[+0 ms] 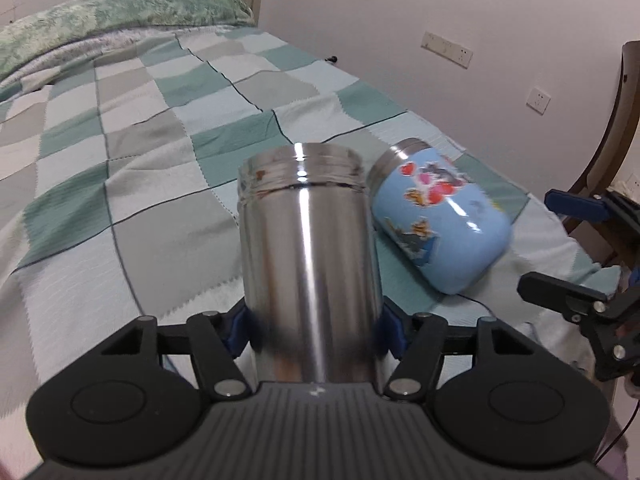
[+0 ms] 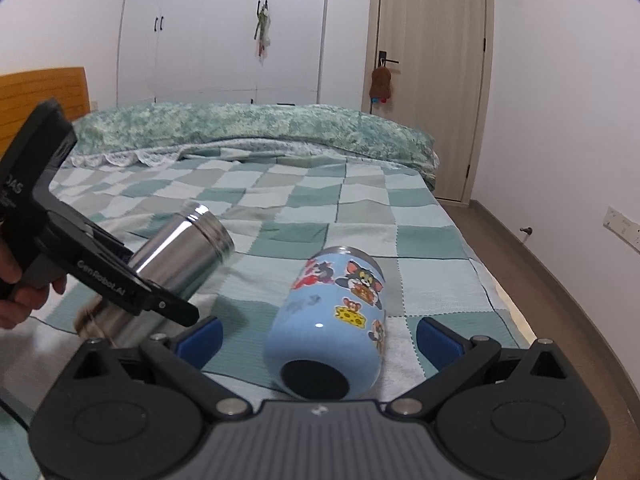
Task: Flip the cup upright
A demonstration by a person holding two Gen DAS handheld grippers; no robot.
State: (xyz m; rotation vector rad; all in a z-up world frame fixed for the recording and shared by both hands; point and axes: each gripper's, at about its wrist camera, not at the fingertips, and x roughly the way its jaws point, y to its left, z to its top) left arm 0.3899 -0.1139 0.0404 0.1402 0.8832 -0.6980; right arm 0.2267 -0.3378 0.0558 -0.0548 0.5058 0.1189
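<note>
My left gripper [image 1: 312,326] is shut on a shiny steel cup [image 1: 308,264] near its base, mouth pointing away and up; in the right wrist view the steel cup [image 2: 180,258] is tilted above the bed, held by the left gripper [image 2: 160,300]. A light blue cartoon cup [image 1: 440,220] lies on its side on the bed to the right of it. My right gripper [image 2: 320,338] is open, its blue pads on either side of the blue cup [image 2: 332,328], whose dark base faces the camera.
The checked green bedspread [image 2: 360,216] covers the bed, with a pillow [image 2: 248,128] at its head. The bed's right edge [image 2: 516,320] and floor lie to the right. A wooden chair [image 1: 616,128] stands by the wall with sockets [image 1: 446,49].
</note>
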